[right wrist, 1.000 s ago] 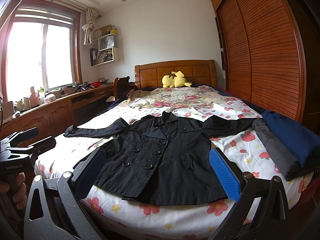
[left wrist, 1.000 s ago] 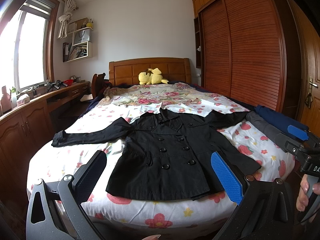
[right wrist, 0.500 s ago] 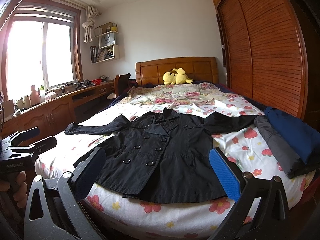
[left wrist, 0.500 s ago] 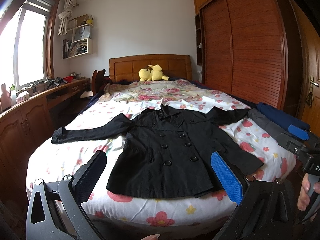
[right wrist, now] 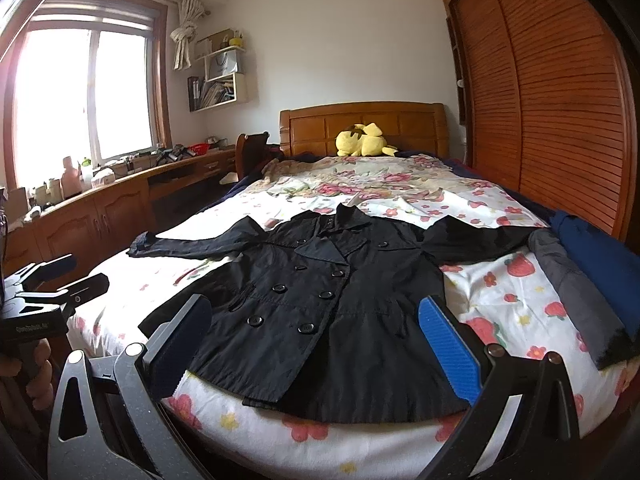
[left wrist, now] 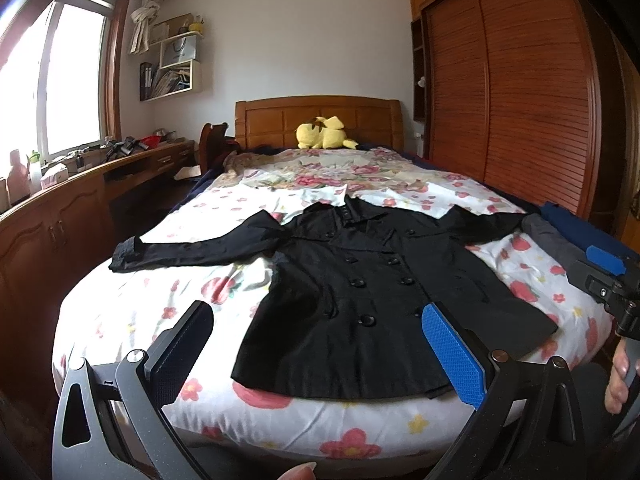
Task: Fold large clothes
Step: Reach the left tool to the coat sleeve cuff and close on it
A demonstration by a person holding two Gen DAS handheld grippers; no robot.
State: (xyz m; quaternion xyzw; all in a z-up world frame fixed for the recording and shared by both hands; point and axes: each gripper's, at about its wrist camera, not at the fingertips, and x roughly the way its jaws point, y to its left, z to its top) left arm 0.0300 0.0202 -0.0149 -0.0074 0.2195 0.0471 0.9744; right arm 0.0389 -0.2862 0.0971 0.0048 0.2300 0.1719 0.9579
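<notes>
Both views nearer; left gripper (left wrist: 318, 344), right gripper (right wrist: 314, 334) agape above coat (left wrist: 360, 300).

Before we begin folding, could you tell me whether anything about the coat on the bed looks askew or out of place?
Mostly tidy: the black double-breasted coat lies flat, buttoned, sleeves spread. Its right-hand sleeve end runs up against the folded grey garment at the bed edge.

1. Coat (left wrist: 360, 280): black woven cloth, matt with a faint sheen; glossy dark buttons.
2. Bed sheet (left wrist: 160, 312): soft printed cloth, floral, lightly creased.
3. Left tongs (left wrist: 320, 344): matt black frame, metal pivot pins; blue pad (left wrist: 452, 352) with a rough, gridded face.
4. Wardrobe doors (right wrist: 560, 120): slatted wood, reddish, semi-gloss.
5. Headboard (right wrist: 360, 120): varnished wood.
6. Plush toy (right wrist: 362, 140): yellow, fuzzy.
</notes>
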